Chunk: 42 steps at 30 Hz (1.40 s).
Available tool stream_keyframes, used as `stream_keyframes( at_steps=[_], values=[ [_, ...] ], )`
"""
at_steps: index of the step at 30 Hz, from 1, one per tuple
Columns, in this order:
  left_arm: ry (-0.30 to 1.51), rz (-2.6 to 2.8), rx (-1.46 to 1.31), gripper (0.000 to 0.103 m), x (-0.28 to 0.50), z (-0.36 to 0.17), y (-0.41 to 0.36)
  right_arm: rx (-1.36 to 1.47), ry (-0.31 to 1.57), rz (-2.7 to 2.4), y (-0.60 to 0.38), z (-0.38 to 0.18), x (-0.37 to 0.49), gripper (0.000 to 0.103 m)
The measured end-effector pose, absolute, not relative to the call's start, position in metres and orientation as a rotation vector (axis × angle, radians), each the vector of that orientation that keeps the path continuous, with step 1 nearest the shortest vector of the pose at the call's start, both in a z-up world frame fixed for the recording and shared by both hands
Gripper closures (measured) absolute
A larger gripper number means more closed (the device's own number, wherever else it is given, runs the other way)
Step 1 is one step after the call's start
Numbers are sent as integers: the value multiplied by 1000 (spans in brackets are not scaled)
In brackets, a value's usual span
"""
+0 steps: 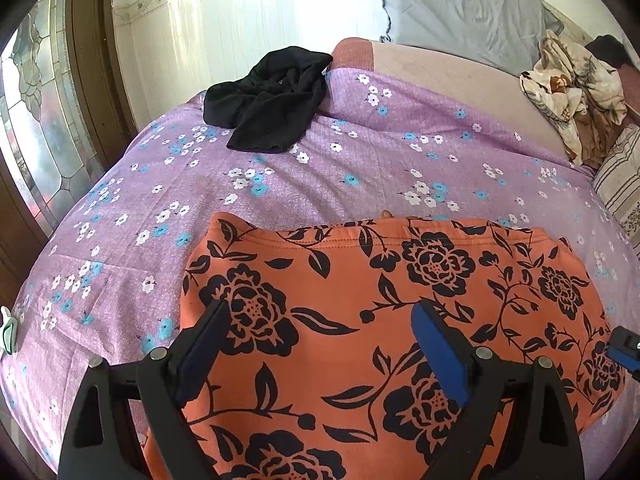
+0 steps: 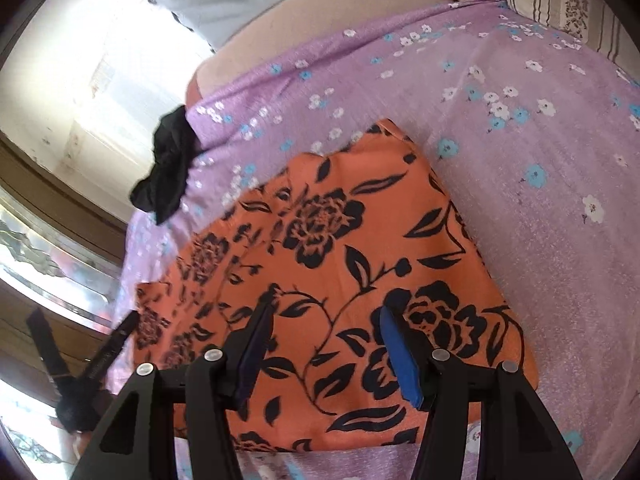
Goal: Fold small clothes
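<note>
Left wrist view gives you the bed first: its purple flowered sheet (image 1: 360, 152) fills the middle of the frame, curving from the left edge to the right. Next in size is the orange garment with black flowers (image 1: 400, 300), spread flat on the sheet across the lower centre and lower right, a stitched hem running along its upper edge. A grey cloth (image 1: 460, 4) hangs at the upper right, and a window with patterned glass (image 1: 32, 120) runs down the left edge. A crumpled black garment (image 1: 268, 96) sits on the sheet in the upper centre, well apart from the orange one. A cream patterned bundle (image 1: 568, 92) and a striped pillow (image 1: 620, 176) lie at the right edge. Your left gripper (image 1: 320, 344) is at the bottom, jaws spread wide above the orange cloth and holding nothing; a small part of the other tool (image 1: 626, 346) pokes in at the right edge.

Right wrist view shows the same orange garment (image 2: 340, 260) in the centre and lower half. Your right gripper (image 2: 326, 344) also stands parted over it, empty. The left gripper (image 2: 80, 356) shows blurred at the lower left.
</note>
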<state>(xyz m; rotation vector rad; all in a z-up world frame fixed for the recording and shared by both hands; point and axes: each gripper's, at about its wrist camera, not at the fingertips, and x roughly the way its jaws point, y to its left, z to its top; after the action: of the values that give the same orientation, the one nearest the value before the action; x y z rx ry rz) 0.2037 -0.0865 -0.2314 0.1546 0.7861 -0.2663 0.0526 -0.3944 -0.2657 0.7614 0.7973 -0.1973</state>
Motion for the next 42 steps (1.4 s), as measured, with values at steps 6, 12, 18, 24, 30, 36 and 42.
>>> stream_keyframes(
  at_steps=[6, 12, 18, 24, 30, 36, 42],
  values=[
    [768, -277, 168, 11, 191, -228, -84, 750, 772, -170, -387, -258, 46, 43],
    [783, -318, 188, 11, 175, -234, -87, 768, 760, -169, -386, -259, 38, 43],
    [985, -425, 195, 11, 173, -269, -110, 670, 755, -220, -380, -255, 41, 73],
    [1043, -373, 228, 0, 179, -291, -127, 729, 965, -290, -394, -297, 63, 78],
    [1013, -358, 254, 0, 171, -293, -131, 798, 966, -243, -407, -295, 63, 76],
    [1024, -352, 228, 0, 174, -277, -113, 773, 877, -183, -413, -269, 82, 74],
    [911, -183, 236, 0, 191, -257, -69, 730, 882, -189, -425, -265, 148, 74]
  ],
)
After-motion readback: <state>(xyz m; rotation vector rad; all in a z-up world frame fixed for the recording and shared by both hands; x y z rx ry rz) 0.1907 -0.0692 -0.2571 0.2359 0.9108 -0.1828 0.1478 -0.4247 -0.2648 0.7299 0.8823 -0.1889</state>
